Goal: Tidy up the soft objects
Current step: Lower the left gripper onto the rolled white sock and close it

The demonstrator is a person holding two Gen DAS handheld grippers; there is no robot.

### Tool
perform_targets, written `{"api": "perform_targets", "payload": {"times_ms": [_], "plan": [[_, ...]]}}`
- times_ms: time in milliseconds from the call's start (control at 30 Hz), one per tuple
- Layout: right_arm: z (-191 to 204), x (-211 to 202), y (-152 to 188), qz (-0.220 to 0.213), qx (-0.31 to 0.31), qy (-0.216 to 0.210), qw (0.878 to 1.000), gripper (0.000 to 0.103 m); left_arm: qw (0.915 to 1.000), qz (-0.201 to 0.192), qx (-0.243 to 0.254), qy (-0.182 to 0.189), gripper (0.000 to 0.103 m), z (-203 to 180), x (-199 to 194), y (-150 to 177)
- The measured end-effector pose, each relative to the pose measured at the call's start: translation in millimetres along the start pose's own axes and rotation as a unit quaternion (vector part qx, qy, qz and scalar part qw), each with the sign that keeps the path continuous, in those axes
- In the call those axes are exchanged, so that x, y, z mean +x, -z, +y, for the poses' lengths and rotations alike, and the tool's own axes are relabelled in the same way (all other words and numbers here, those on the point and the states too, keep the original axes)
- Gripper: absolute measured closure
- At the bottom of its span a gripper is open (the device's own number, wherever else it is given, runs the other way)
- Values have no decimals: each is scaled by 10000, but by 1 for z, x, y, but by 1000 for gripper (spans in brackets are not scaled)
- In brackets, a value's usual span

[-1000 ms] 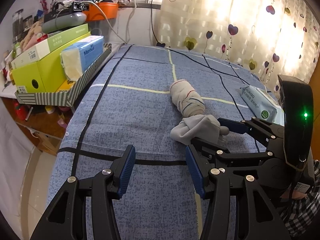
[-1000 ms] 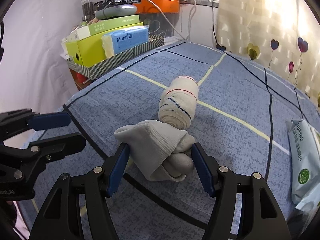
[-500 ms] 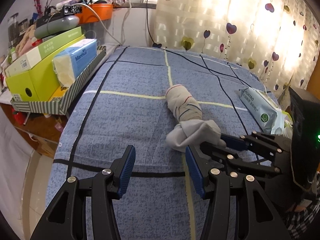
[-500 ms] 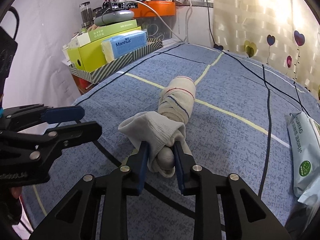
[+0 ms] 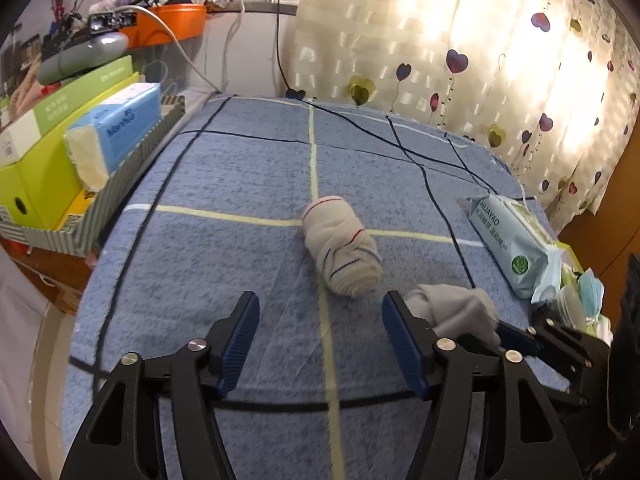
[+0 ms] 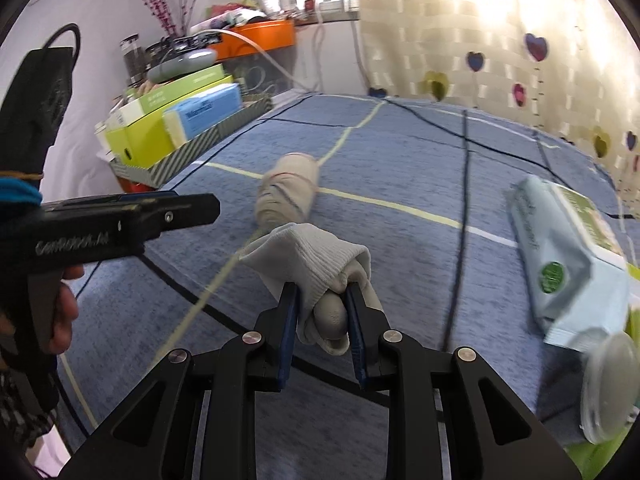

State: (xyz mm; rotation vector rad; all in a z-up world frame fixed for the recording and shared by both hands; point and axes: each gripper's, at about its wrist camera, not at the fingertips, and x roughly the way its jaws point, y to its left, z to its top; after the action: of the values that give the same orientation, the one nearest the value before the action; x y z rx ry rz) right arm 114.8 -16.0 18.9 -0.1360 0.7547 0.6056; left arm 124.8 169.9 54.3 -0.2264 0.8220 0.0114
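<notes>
My right gripper (image 6: 321, 312) is shut on a bundled grey sock (image 6: 316, 268), lifted a little off the blue bedspread (image 6: 400, 240); the same grey sock (image 5: 456, 308) shows in the left wrist view beside my right finger. A rolled cream sock with red and blue stripes (image 5: 340, 252) lies in the middle of the bed, also seen as the rolled sock (image 6: 288, 194) beyond the held one. My left gripper (image 5: 320, 340) hovers over the bed in front of the rolled sock, its jaws opening with nothing between them. The left gripper (image 6: 192, 208) reaches in from the left.
A pack of wet wipes (image 5: 508, 248) lies on the bed's right side, with a clear plastic lid (image 6: 608, 384) near it. A striped tray (image 5: 132, 184) holding a tissue box and green boxes stands off the bed's left edge. Black cables (image 5: 400, 140) cross the far bedspread.
My right gripper closed on the grey sock and carried it right and back, away from the rolled sock. The left gripper's jaws widened and it shifted over the bed.
</notes>
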Motion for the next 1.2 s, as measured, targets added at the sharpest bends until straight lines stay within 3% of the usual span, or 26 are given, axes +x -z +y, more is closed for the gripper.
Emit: {"api": "perform_targets", "payload": {"times_ms": [133,733,1200], "plan": [[-8,-4,2,-8,67,196,9998,78,10000,69,44,-46,37,-6,14,-8],[-26,-9,3,-87,259,270,9993,78,9989,297,62,-366,37,-25,69,-30],[-28,-7,3,-81,259,273,9993,78,9981,365,75,-495,38,-25,86,-34]]}}
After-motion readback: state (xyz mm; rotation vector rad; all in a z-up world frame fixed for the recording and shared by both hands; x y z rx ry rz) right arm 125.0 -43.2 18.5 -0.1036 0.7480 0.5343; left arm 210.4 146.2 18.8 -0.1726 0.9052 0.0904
